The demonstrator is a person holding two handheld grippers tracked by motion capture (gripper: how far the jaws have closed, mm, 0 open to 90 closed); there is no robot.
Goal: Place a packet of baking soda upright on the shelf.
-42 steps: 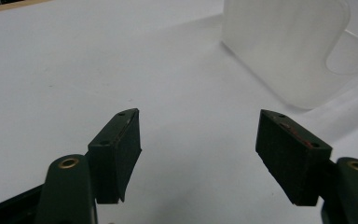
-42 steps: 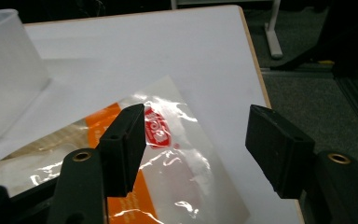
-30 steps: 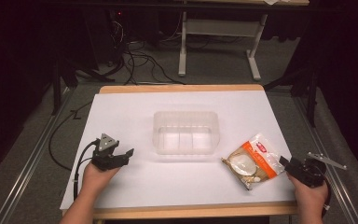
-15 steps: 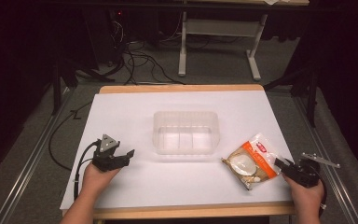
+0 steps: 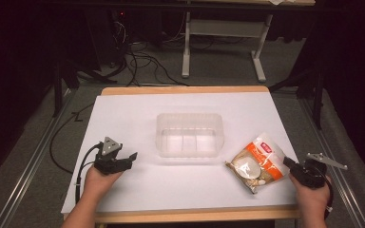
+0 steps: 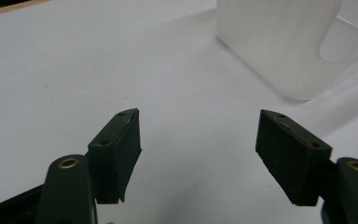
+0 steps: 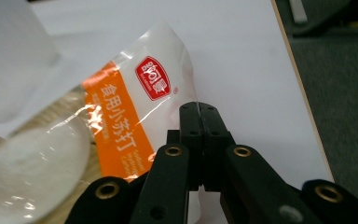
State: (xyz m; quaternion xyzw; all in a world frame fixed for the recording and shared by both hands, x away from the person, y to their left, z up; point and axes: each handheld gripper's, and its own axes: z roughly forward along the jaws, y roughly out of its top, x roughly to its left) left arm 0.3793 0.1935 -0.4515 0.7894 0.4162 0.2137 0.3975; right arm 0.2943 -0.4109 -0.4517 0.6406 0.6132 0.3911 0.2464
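White table [image 5: 138,190]; packet [image 5: 256,161] orange-white, red logo, Chinese text.

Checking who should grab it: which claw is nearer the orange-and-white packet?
Right. The right claw is at the packet's right edge, jaws shut on it. The left claw sits across the table, beyond the clear tub.
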